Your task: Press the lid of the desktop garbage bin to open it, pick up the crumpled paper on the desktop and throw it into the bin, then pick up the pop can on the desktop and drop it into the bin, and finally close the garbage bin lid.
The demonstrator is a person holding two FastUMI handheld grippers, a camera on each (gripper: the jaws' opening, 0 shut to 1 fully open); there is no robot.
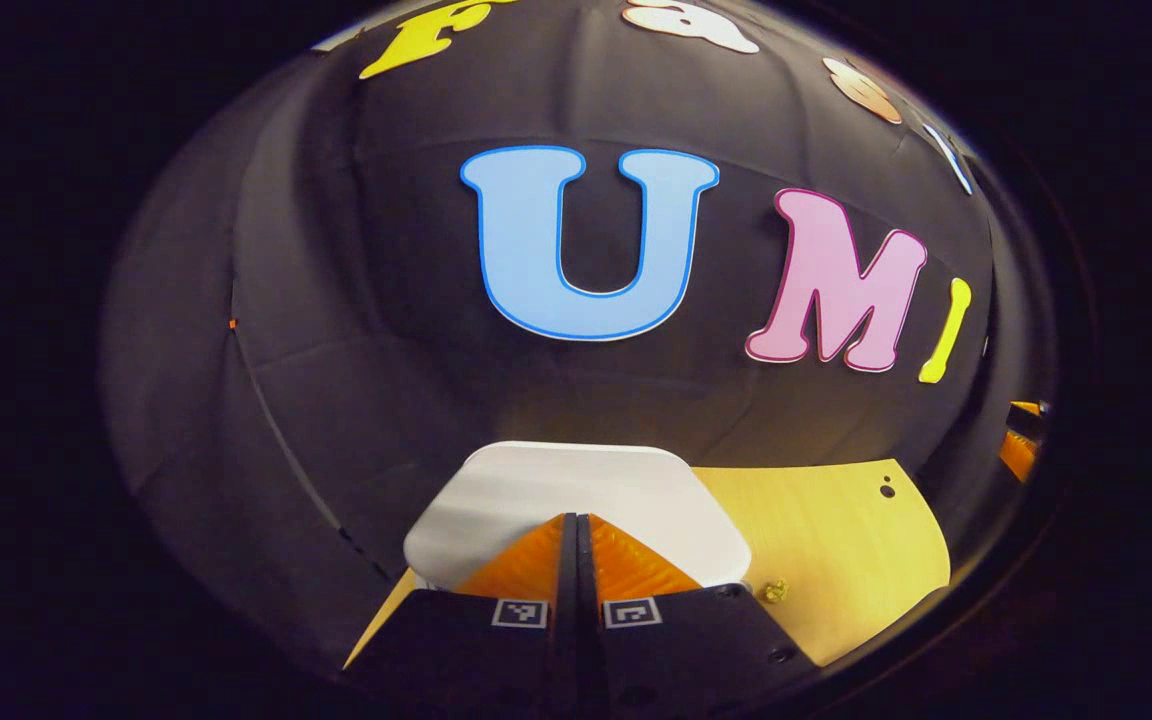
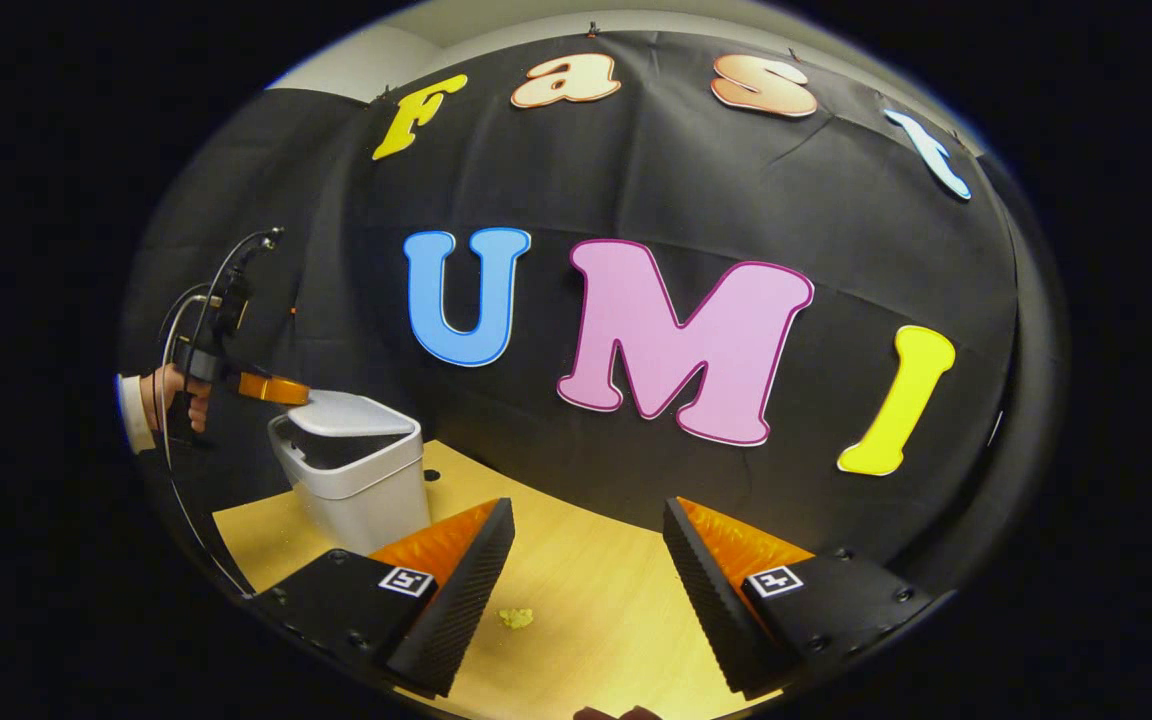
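- The left gripper [image 1: 576, 535] has its fingers pressed together with nothing between them, the tips resting over the white lid [image 1: 576, 495] of the bin.
- In the right gripper view a hand [image 2: 174, 392] holds that gripper at the lid's left end; whether it touches cannot be told.
- The lid [image 2: 351, 412] lies nearly flat on the bin [image 2: 351, 480], a dark gap showing under it; the bin's contents are hidden.
- The bin stands upright near the table's [image 2: 586, 590] far left edge, close to the wall.
- The right gripper [image 2: 588, 590] is spread wide and empty, low over the table, well apart from the bin.
- The paper [image 2: 515, 618], a small crumpled scrap, lies on the table just beside the right gripper's left finger.
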